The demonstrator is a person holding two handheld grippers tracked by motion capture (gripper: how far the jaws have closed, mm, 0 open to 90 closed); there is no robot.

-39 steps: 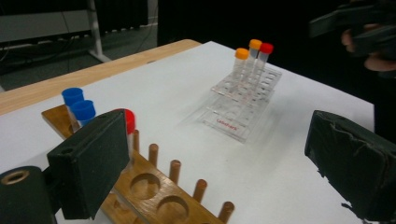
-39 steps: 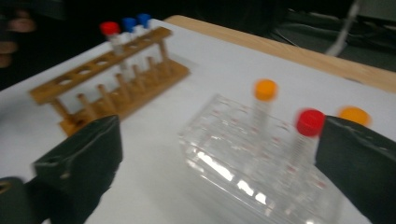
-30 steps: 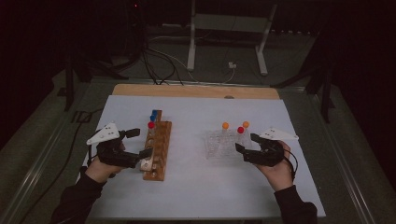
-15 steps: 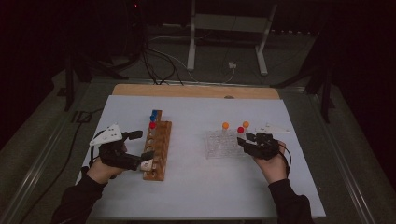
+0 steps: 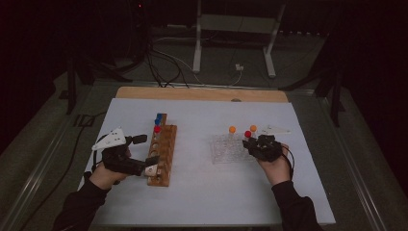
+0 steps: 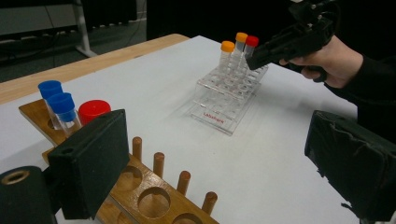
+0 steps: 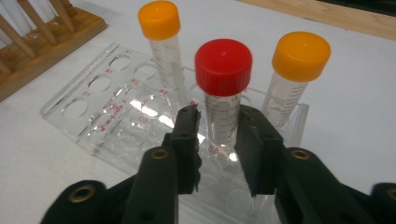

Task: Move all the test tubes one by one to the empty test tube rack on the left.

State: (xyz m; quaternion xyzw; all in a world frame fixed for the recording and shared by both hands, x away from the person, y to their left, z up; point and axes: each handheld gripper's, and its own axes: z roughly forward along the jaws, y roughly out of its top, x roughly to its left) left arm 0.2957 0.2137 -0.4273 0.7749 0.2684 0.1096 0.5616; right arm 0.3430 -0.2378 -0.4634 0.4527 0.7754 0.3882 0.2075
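In the high view, your right gripper (image 5: 250, 143) sits at centre right, pressed up to the right edge of the clear rack (image 5: 226, 150), with bare white table (image 5: 211, 192) open below and to its right; your left gripper (image 5: 144, 151) rests at lower left, its jaws spread across the near end of the wooden rack (image 5: 162, 153), close to the table's left edge. Since a second ago your right hand has slid left toward the clear rack, while the left has held its place. In the left gripper view, the two black jaws stand wide apart at the lower corners, wooden pegs between them, and a broad white stretch separates them from the clear rack at upper centre. In the right gripper view, your jaws have just been closing and now clamp the red-capped tube (image 7: 223, 100) at frame centre, standing upright in the clear rack between two orange-capped tubes (image 7: 159, 42).
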